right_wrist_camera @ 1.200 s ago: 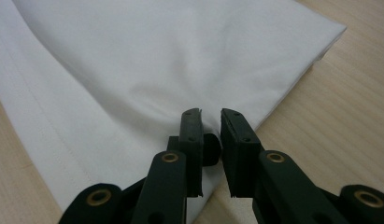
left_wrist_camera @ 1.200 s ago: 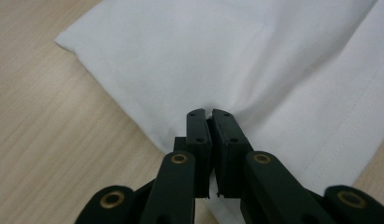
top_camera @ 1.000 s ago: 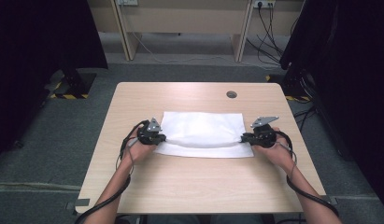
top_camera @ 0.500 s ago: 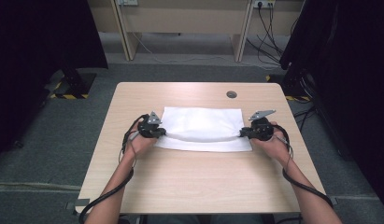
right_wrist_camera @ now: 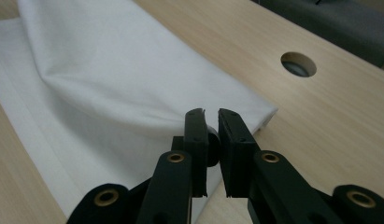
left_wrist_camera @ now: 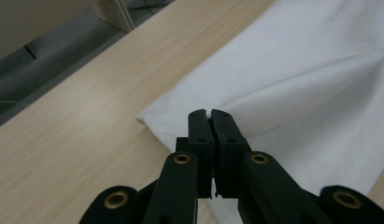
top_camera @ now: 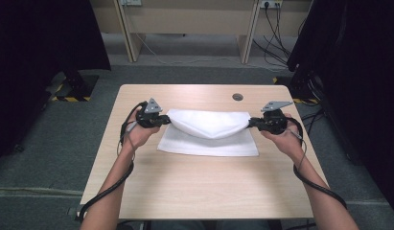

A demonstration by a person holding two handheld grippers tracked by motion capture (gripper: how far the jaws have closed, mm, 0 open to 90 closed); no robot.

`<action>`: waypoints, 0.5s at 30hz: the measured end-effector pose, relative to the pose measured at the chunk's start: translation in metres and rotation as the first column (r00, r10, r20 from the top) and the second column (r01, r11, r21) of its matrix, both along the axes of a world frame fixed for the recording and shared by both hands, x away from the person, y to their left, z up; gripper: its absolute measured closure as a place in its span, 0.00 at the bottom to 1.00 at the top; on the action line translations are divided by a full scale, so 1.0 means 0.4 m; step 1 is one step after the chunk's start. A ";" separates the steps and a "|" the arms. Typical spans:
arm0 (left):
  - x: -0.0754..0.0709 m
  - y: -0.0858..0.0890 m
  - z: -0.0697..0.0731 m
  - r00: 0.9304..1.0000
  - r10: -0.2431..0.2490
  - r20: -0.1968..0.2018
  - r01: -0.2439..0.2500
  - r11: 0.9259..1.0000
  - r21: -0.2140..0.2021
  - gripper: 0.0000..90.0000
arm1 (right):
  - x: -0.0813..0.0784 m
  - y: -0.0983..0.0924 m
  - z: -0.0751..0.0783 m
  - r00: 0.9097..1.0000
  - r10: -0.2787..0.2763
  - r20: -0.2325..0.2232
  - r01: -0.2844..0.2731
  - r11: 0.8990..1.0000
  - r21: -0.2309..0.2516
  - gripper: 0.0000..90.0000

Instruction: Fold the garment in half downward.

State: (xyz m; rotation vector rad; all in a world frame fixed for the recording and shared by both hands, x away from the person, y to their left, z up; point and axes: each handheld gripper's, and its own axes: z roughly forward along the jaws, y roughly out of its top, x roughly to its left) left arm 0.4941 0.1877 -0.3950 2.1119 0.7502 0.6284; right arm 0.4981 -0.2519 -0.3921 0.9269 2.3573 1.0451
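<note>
The white rectangular cloth (top_camera: 209,132) lies mid-table, its far edge lifted and sagging between the tongs. The left gripper (top_camera: 162,120) pinches one far corner, the right gripper (top_camera: 252,122) the other, above the pale wooden table (top_camera: 194,187).

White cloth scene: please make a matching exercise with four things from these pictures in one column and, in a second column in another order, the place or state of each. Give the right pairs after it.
Things
1. white cloth
2. left gripper
3. right gripper
4. round hole in the table

Places or states
A. shut on the cloth's left end
B. in the tabletop beyond the cloth, toward the right
C. near edge raised between the two grippers, the rest flat on the table
D. at the cloth's right end, a narrow gap between its jaws

Right pairs: 1-C, 2-A, 3-D, 4-B
</note>
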 end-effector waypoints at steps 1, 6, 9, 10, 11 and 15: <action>0.000 0.001 0.009 1.000 0.003 0.010 -0.003 1.000 -0.002 0.97 | -0.001 0.001 0.009 1.000 0.002 0.007 -0.002 1.000 0.004 0.92; -0.009 0.003 0.057 0.998 0.000 0.059 0.000 1.000 -0.011 0.97 | -0.012 0.004 0.052 0.998 0.008 0.055 -0.009 1.000 0.018 0.92; -0.019 0.004 0.083 0.997 -0.003 0.083 0.004 1.000 -0.009 0.96 | -0.019 0.001 0.073 0.997 0.006 0.076 -0.008 1.000 0.025 0.92; -0.022 0.005 0.090 0.996 -0.005 0.090 0.006 1.000 -0.007 0.96 | -0.022 0.001 0.078 0.997 0.006 0.082 -0.008 1.000 0.027 0.92; -0.025 0.004 0.096 0.995 -0.006 0.096 0.007 1.000 -0.008 0.96 | -0.025 0.001 0.083 0.996 0.007 0.087 -0.010 1.000 0.027 0.92; -0.040 -0.002 0.111 0.993 -0.021 0.115 0.021 1.000 0.009 0.96 | -0.039 0.003 0.101 0.994 0.019 0.107 -0.022 0.999 0.029 0.92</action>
